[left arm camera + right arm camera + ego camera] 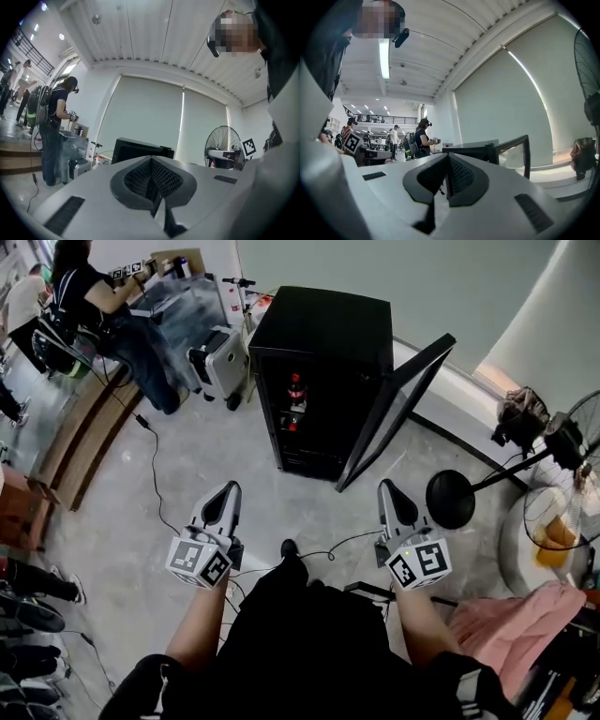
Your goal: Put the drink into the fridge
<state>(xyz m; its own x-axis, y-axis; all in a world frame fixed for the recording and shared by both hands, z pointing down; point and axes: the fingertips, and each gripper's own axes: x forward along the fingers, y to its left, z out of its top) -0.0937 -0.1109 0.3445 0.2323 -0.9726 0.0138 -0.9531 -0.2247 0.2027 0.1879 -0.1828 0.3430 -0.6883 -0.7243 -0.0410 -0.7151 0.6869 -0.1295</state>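
A small black fridge (319, 343) stands on the floor ahead with its glass door (394, 409) swung open to the right. Inside, a dark cola bottle with a red label (296, 390) stands on a shelf, and something red (292, 424) sits below it. My left gripper (225, 498) and right gripper (392, 495) are held low in front of me, well short of the fridge, both shut with nothing between the jaws. The fridge top (140, 149) shows beyond the shut left jaws. In the right gripper view the fridge (473, 151) and its open door (515, 152) show past the shut jaws.
A standing fan (562, 493) with a round black base (450, 500) is at the right, with pink cloth (525, 624) nearby. A black cable (155, 474) runs over the floor at left. A person (103, 306) works at a table back left, beside a white suitcase (217, 362).
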